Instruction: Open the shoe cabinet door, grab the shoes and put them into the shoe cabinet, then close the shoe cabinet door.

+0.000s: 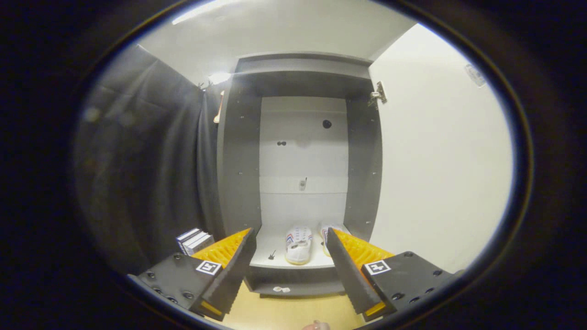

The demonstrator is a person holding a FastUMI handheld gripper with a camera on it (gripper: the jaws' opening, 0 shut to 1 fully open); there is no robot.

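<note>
While its two fingers stand spread wide apart with nothing between them, the hand-held gripper [290, 234] points at the open shoe cabinet [299, 174]. Just beyond the fingers, two white shoes [299, 244] sit side by side on the bottom shelf [275, 256] inside. The cabinet door [440, 156] is swung wide open on the right. Some books [195, 240] stand near the left finger, beside the cabinet, on the wooden floor [284, 311].

Shoe cabinet [238, 183]: grey, tall, open. Cabinet door [440, 160]: white, swung wide right. Shoes [299, 244]: 2, white with striped sides, side by side on the bottom shelf, toes outward.
</note>
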